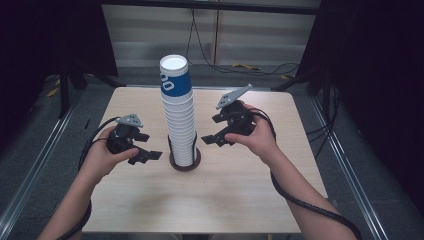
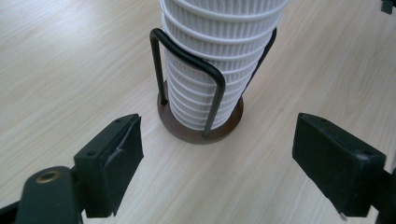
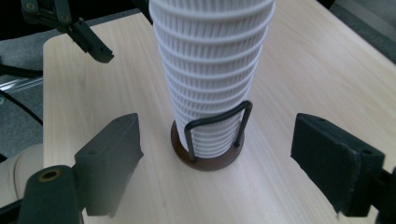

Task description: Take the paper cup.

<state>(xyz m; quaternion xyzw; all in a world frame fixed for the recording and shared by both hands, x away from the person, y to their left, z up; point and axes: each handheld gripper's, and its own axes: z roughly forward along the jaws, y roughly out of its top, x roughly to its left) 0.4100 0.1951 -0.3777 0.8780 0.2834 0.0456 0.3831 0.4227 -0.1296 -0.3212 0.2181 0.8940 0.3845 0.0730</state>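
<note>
**Operator:** Currently, what is the jaw status on both units?

**Inspector:** Left gripper [image 1: 150, 152]: jaws spread wide, nothing between the pads, no contact with any object. Right gripper [image 1: 212, 139]: jaws likewise apart and empty. Each gripper view shows its two black pads flanking open table surface.

**Operator:** Position relative to the workpiece?

**Inspector:** Both units sit beside the stack of white ribbed paper cups [image 1: 180, 125], one on either side, near it but clear of it. The right gripper is held higher than the left.

**Operator:** Workpiece location?

**Inspector:** The stack stands upright in a black wire cup holder [image 2: 205, 79] with a round brown base [image 3: 205, 161], at the middle of the light wooden table [image 1: 240, 200]. The top cup [image 1: 175, 77] carries a blue band with white markings.
</note>
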